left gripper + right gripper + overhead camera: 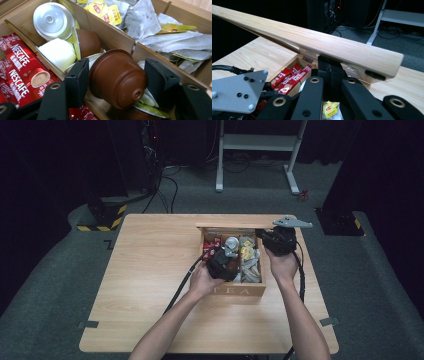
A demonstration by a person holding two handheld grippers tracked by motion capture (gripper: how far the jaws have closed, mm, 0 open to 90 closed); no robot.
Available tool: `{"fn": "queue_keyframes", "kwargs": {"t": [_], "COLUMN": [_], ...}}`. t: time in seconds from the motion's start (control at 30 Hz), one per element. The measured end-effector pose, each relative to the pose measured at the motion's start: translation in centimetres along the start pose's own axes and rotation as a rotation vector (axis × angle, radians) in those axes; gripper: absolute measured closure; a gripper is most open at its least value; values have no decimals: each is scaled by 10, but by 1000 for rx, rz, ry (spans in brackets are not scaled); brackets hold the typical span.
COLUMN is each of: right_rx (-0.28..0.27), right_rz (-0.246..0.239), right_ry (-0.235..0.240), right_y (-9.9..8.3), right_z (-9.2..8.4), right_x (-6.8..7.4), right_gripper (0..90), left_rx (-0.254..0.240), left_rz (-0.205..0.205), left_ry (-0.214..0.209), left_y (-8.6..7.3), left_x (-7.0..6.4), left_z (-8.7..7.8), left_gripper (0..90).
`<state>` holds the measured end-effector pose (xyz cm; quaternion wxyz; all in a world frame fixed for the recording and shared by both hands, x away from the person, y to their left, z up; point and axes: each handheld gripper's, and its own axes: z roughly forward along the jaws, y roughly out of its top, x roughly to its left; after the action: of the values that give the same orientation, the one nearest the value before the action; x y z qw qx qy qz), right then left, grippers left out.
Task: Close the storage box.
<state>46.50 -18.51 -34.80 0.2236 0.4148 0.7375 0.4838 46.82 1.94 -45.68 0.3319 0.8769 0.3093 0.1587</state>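
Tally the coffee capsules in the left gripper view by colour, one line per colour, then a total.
Brown capsules: 2
White capsules: 1
Silver foil-topped capsules: 1
Total: 4 that show clearly; more may lie underneath, partly hidden.

Left gripper (117, 82) clamped on its load; right gripper (332, 72) closed, held raised.

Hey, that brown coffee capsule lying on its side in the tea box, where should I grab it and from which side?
Grip the brown capsule across its tapered side wall, near the wide rim end, coming from above as the left gripper does. It lies tilted with its small base toward the camera, so its curved sides are free; the divider behind leaves little room elsewhere.
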Motion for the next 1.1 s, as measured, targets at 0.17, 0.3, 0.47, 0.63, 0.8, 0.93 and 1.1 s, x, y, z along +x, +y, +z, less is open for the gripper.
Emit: {"fn": "queue_keyframes", "kwargs": {"t": [0.17,0.3,0.47,0.63,0.8,0.93,1.1], "right_rx": [3,5,3,1,5,7,12], "right_rz": [-1,0,1,-2,-2,-2,-7], "right_ry": [-1,1,2,2,8,8,10], "right_y": [0,0,0,0,-2,-2,-2], "right_z": [1,1,2,2,4,4,3], "right_x": [0,0,0,1,0,1,1], "right_gripper": [900,900,900,900,900,900,900], "left_rx": [-1,-2,-25,-61,-92,-116,-145], "left_rz": [1,4,-10,-25,-39,-21,-20], "left_ry": [-1,0,-16,-37,-51,-36,-35], "left_y": [0,0,-1,-4,-4,-1,0], "left_x": [0,0,1,3,3,0,1], "left_z": [0,-1,-3,-8,-11,-18,-28], "left_gripper": [393,394,394,395,395,396,396]}}
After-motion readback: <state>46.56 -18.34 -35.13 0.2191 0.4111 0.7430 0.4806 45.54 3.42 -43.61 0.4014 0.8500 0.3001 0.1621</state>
